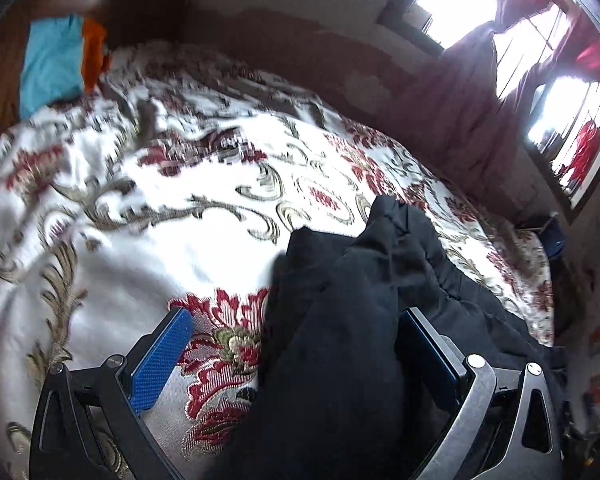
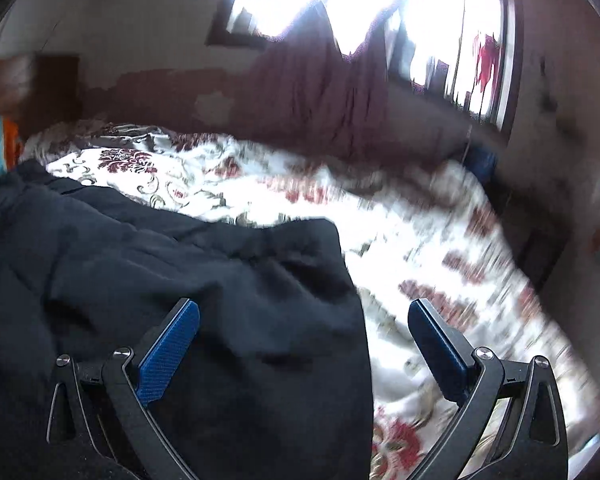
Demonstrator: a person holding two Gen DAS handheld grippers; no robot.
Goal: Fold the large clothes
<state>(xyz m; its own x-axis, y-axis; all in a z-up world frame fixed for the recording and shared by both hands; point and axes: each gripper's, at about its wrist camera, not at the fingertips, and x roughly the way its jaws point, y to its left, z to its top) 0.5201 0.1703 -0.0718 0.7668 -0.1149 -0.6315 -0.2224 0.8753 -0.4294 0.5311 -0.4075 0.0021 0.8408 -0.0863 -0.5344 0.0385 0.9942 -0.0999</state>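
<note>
A big black cloth garment [image 1: 340, 320] is seen lying bunched on a bed with a white cover with red flowers [image 1: 160, 208]. The left gripper [image 1: 296, 340] is held with jaws released, cloth between them. The right gripper [image 2: 304, 332] is spread wide over the garment's edge, gripping nothing.

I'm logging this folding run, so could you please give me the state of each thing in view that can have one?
Left gripper: jaws open, black cloth lying between them.
Right gripper: jaws open, astride the garment's edge.
Black garment: rumpled, unfolded, lying on the bed.
Floral bedspread: spread out, wrinkled.
Curtain: drawn aside.
</note>
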